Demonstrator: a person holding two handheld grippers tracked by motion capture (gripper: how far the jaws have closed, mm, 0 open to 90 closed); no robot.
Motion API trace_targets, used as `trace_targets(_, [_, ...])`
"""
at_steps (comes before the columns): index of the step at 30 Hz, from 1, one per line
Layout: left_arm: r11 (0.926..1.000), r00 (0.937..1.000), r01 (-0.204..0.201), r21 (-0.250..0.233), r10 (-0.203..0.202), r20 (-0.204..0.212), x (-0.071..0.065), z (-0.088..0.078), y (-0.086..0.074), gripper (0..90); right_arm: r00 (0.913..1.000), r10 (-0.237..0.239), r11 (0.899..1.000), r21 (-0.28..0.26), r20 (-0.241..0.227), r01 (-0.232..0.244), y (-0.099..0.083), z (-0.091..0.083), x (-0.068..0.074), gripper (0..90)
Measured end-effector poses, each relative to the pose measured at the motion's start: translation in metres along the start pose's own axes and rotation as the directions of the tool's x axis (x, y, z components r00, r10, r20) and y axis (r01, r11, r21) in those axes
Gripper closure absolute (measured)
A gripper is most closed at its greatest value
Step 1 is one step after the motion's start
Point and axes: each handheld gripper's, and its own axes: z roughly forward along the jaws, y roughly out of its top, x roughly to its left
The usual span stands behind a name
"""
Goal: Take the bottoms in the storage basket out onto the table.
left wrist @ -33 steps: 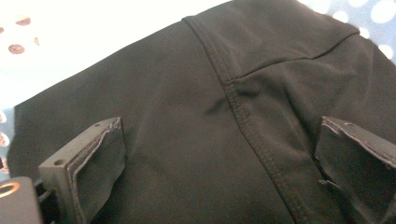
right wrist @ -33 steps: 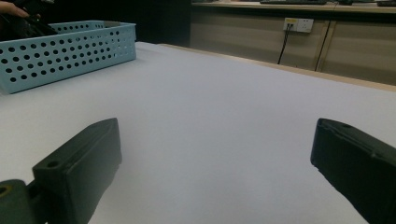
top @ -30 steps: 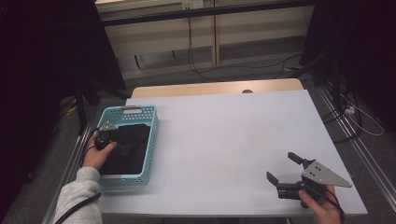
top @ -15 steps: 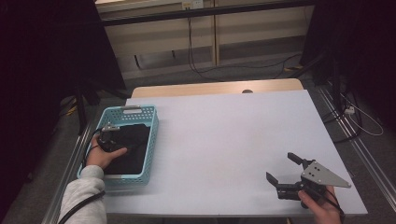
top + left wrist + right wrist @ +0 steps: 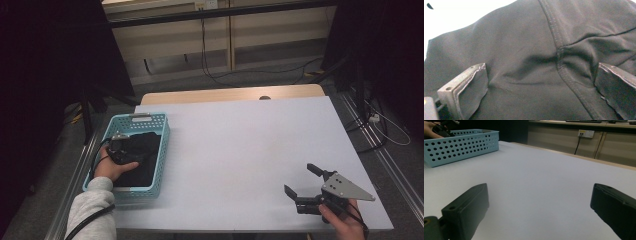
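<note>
High view: left tool [image 5: 122, 149] inside turquoise perforated plastic basket [image 5: 159, 145], over black fabric garment [image 5: 142, 155]; right tool [image 5: 306, 187] well apart, jaws wide.

Left gripper view: jaws wide, pressed into garment [image 5: 529, 55].

Right gripper view: jaws wide above white counter [image 5: 544, 177]; basket [image 5: 459, 146] far.

The left gripper [image 5: 131, 150] has moved farther into the light blue perforated plastic basket [image 5: 156, 150], away from the person's edge of the table and toward its far end. It has come down onto the folded black stitched cloth [image 5: 531, 57], and its spread fingers [image 5: 466, 92] now press against the fabric on either side of a seam.
</note>
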Motion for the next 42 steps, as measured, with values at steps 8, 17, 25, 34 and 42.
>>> trace_targets(8, [0.9992, 0.9999, 0.014, 0.039, -0.014, -0.003, -0.01, 0.0, 0.005, 1.5, 1.0, -0.003, 1.0, 0.001, -0.003, 0.003, 0.0, 0.0, 0.0, 1.3])
trace_targets(17, [0.9981, 0.9996, 0.029, 0.054, -0.029, 0.007, -0.017, 0.0, 0.008, 10.3, 0.9999, -0.002, 1.0, 0.001, -0.01, 0.002, 0.001, 0.001, 0.001, 1.3])
trace_targets(25, [0.9967, 0.9993, 0.035, 0.073, -0.036, 0.012, -0.019, -0.001, 0.011, 15.2, 0.9999, -0.002, 1.0, 0.003, -0.013, 0.002, 0.001, 0.002, 0.001, 1.3])
trace_targets(34, [0.9961, 0.9988, 0.029, 0.084, -0.032, 0.038, -0.026, 0.0, 0.016, 23.5, 0.9999, -0.004, 1.0, 0.003, -0.015, 0.004, 0.001, 0.003, 0.001, 1.3])
trace_targets(42, [0.9947, 0.9899, 0.077, 0.068, -0.084, 0.114, -0.026, -0.002, 0.018, 47.5, 0.9999, -0.004, 1.0, 0.005, -0.013, 0.004, 0.001, 0.003, 0.001, 1.4])
